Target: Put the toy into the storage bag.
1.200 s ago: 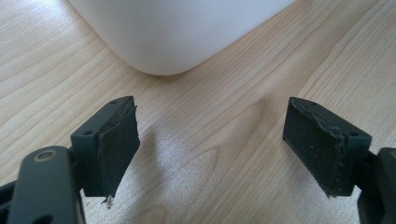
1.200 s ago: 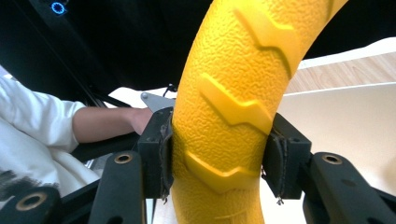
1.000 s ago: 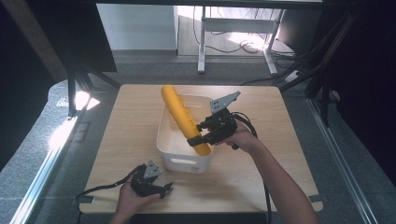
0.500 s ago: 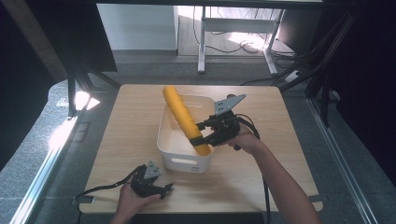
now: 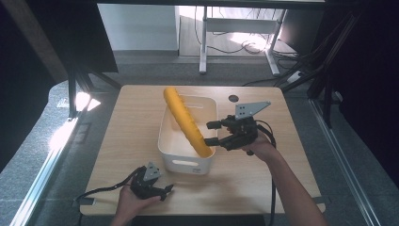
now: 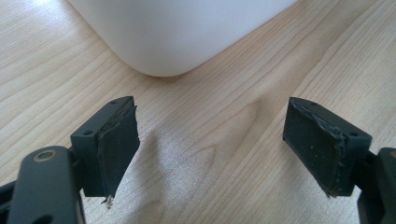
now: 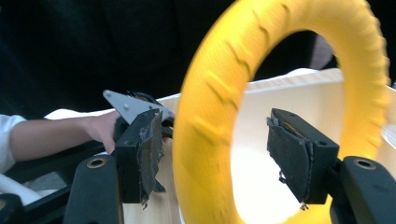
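- The yellow ring (image 5: pixel 184 121) stands on edge in the white bin (image 5: pixel 165 144), which sits near the middle of the bench (image 5: pixel 282 188); its lower end rests at the bin's near right corner and its upper end leans out over the bin's far rim.
- The step in hand looks like the release after placing the ring in the bin: the right tongs (image 5: pixel 212 133) sit just beside the ring's lower end at the bin's right wall, and their jaws have just been opening.
- In the right gripper view the ring (image 7: pixel 219 116) passes between the two pads, yet neither pad presses on it, so the right tongs (image 7: pixel 212 154) stand wide and hold nothing.
- The left tongs (image 5: pixel 167 190) rest near the bench's near edge, left of centre, in the person's hand; in the left gripper view their jaws (image 6: pixel 210 149) are spread wide over bare wood, with the bin's rounded corner (image 6: pixel 173 32) just ahead.
- Next, I judge, the right tongs must draw back towards the bench's right edge without brushing the ring, since it leans and could tip or roll over the rim.
- If it settles badly, a fresh grip low on the ring would be needed.
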The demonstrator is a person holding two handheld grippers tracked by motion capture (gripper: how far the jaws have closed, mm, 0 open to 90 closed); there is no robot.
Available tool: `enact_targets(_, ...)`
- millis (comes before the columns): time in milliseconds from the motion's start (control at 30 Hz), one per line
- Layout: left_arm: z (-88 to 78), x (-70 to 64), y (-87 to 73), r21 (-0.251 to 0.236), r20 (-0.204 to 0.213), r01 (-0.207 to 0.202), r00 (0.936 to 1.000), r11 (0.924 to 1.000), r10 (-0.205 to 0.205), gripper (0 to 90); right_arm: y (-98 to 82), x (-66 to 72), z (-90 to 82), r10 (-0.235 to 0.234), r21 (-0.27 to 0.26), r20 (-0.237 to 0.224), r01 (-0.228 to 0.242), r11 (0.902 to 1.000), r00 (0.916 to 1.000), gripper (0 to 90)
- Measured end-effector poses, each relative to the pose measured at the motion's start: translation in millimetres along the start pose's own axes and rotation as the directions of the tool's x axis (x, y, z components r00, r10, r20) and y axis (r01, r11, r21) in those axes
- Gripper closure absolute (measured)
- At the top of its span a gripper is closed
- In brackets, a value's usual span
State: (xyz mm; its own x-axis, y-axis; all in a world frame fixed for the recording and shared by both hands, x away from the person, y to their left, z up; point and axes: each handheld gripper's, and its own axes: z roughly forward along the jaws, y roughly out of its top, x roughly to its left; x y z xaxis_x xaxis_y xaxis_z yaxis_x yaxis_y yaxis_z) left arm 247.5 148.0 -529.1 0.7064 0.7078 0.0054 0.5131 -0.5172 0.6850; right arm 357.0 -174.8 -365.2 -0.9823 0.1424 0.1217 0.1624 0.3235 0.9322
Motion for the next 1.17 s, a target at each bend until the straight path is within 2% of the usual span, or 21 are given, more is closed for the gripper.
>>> enact_targets(33, 0.1, 0.0, 0.0, 0.002, -0.001, -0.002, 1.0, 1.0, 0.002, 18.5, -8.0, 2.0, -8.6, 0.003, -0.006, 0.039, -0.003, 1.0, 0.9992, 36.0)
enact_targets(167, 0.0, 0.0, -0.2, 0.006, 0.001, -0.005, 1.0, 1.0, 0.005, 18.5, -20.3, 3.8, -19.0, 0.021, -0.008, 0.078, -0.02, 0.9998, 0.9967, 36.0)
enact_targets(200, -0.2, -0.1, -0.3, 0.006, 0.0, -0.005, 1.0, 1.0, 0.005, 18.5, -33.0, 3.0, -26.3, 0.036, -0.01, 0.104, -0.035, 0.9993, 0.994, 36.0)
enact_targets(233, -0.2, -0.1, -0.3, 0.006, 0.0, -0.005, 1.0, 1.0, 0.005, 18.5, -33.0, 3.0, -26.3, 0.036, -0.01, 0.104, -0.035, 0.9993, 0.994, 36.0)
enact_targets(300, -0.3, -0.2, -0.3, 0.006, -0.001, -0.003, 1.0, 1.0, 0.003, 18.5, -45.1, 1.6, -31.8, 0.053, -0.012, 0.125, -0.052, 0.9986, 0.9907, 36.1)
enact_targets(333, -0.1, -0.2, -0.3, 0.008, -0.001, -0.004, 1.0, 1.0, 0.004, 18.5, -57.0, 0.2, -36.5, 0.074, -0.021, 0.144, -0.071, 0.9972, 0.9869, 36.1)
enact_targets(367, -0.1, -0.2, -0.3, 0.008, -0.001, -0.004, 1.0, 1.0, 0.004, 18.5, -57.0, 0.2, -36.5, 0.074, -0.021, 0.144, -0.071, 0.9972, 0.9869, 36.1)
enact_targets(400, 0.3, -0.3, -0.4, 0.008, -0.002, -0.004, 1.0, 1.0, 0.004, 18.5, -67.7, -0.6, -41.3, 0.084, -0.016, 0.169, -0.082, 0.9965, 0.982, 36.1)
enact_targets(433, 0.3, -0.3, -0.4, 0.008, -0.002, -0.004, 1.0, 1.0, 0.004, 18.5, -67.7, -0.6, -41.3, 0.084, -0.016, 0.169, -0.082, 0.9965, 0.982, 36.1)
enact_targets(467, 0.7, -0.2, -0.4, 0.009, -0.003, -0.005, 1.0, 0.9999, 0.005, 18.5, -77.6, -1.2, -45.4, 0.092, -0.017, 0.196, -0.091, 0.9957, 0.9763, 36.2)
enact_targets(500, 0.7, -0.2, -0.4, 0.009, -0.003, -0.005, 1.0, 0.9999, 0.005, 18.5, -77.6, -1.2, -45.4, 0.092, -0.017, 0.196, -0.091, 0.9957, 0.9763, 36.2)
enact_targets(533, 1.1, -0.5, -0.6, 0.01, -0.003, -0.003, 1.0, 0.9999, 0.003, 18.5, -88.1, -1.8, -48.8, 0.111, -0.024, 0.214, -0.109, 0.9938, 0.9705, 36.3)
enact_targets(633, 1.0, -0.8, -0.6, 0.01, -0.001, -0.001, 1.0, 0.9999, 0.001, 18.5, -94.7, -2.5, -50.4, 0.119, -0.027, 0.226, -0.116, 0.9929, 0.9667, 36.4)
enact_targets(667, 0.7, -0.7, -0.6, 0.009, -0.002, -0.002, 1.0, 1.0, 0.002, 18.5, -103.8, -3.3, -51.5, 0.134, -0.026, 0.249, -0.132, 0.991, 0.9591, 36.5)
enact_targets(700, 0.6, -0.7, -0.6, 0.008, -0.003, 0.0, 1.0, 1.0, 0.0, 18.5, -103.8, -3.3, -51.5, 0.134, -0.026, 0.249, -0.132, 0.991, 0.9591, 36.5)
enact_targets(733, 0.2, -0.7, -0.7, 0.008, -0.003, 0.0, 1.0, 1.0, 0.0, 18.5, -110.7, -5.2, -51.5, 0.14, -0.013, 0.278, -0.142, 0.9897, 0.9504, 36.5)
enact_targets(767, 0.2, -0.7, -0.7, 0.008, -0.003, 0.0, 1.0, 1.0, 0.0, 18.5, -110.7, -5.2, -51.5, 0.14, -0.013, 0.278, -0.142, 0.9897, 0.9504, 36.5)
enact_targets(833, 0.6, -0.8, -0.8, 0.009, -0.003, 0.001, 1.0, 1.0, -0.001, 18.5, -117.9, -7.3, -52.2, 0.153, -0.01, 0.295, -0.157, 0.9875, 0.9431, 36.6)
enact_targets(933, 1.4, -1.2, -0.9, 0.011, 0.0, 0.0, 1.0, 0.9999, 0.0, 18.5, -119.4, -8.1, -52.4, 0.156, -0.012, 0.304, -0.16, 0.9871, 0.9397, 36.5)
enact_targets(1000, 1.5, -1.3, -1.0, 0.011, 0.001, 0.0, 1.0, 0.9999, 0.0, 18.5, -118.5, -7.4, -51.1, 0.153, -0.023, 0.308, -0.154, 0.9878, 0.9389, 36.4)
enact_targets(1167, 1.3, -0.7, -0.8, 0.011, -0.002, 0.0, 1.0, 0.9999, 0.0, 18.5, -121.2, -5.2, -46.9, 0.139, -0.008, 0.32, -0.144, 0.9895, 0.9372, 35.5)
